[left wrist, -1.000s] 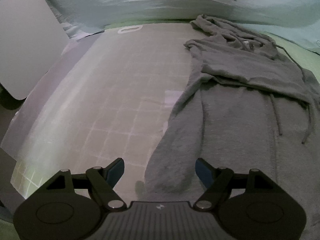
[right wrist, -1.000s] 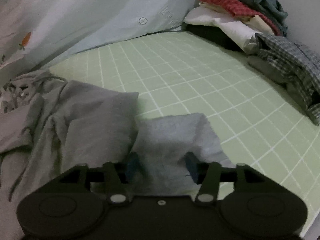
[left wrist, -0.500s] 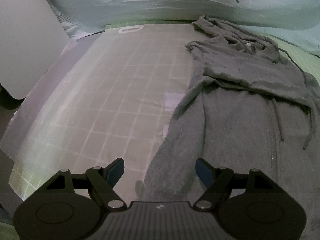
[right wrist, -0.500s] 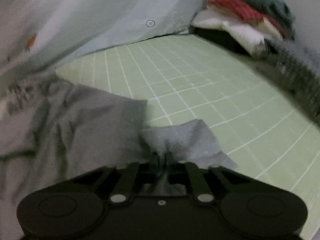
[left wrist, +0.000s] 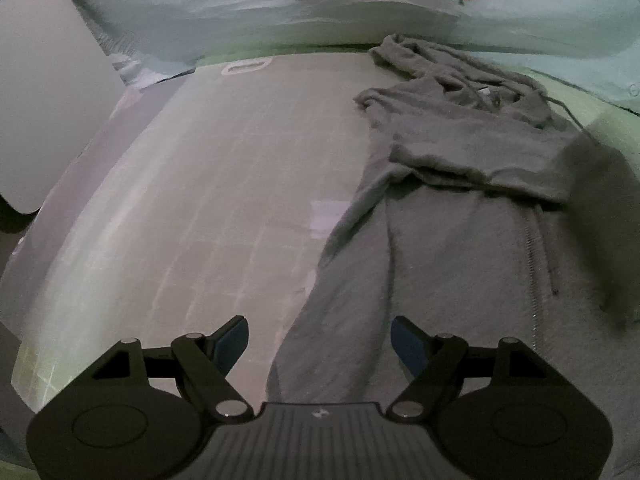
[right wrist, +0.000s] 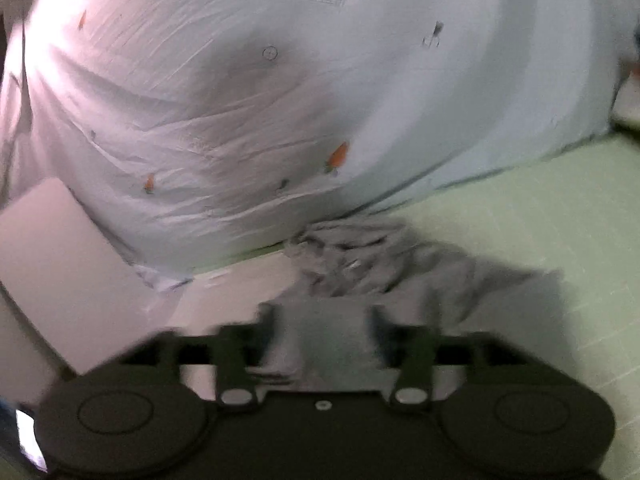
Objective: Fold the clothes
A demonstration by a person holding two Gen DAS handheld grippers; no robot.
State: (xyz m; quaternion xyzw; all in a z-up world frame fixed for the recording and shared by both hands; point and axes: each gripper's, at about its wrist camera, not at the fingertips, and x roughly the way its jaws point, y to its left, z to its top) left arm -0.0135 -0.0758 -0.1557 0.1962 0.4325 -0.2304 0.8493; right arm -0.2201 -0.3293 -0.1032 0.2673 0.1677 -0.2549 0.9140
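One grey hoodie (left wrist: 460, 216) fills the right of the left-wrist frame, zipper showing; the left gripper (left wrist: 318, 346) hangs spread over its sleeve. The blurred right-wrist view alone shows three carrot prints; the right gripper (right wrist: 320, 334), just reopened, grips nothing.
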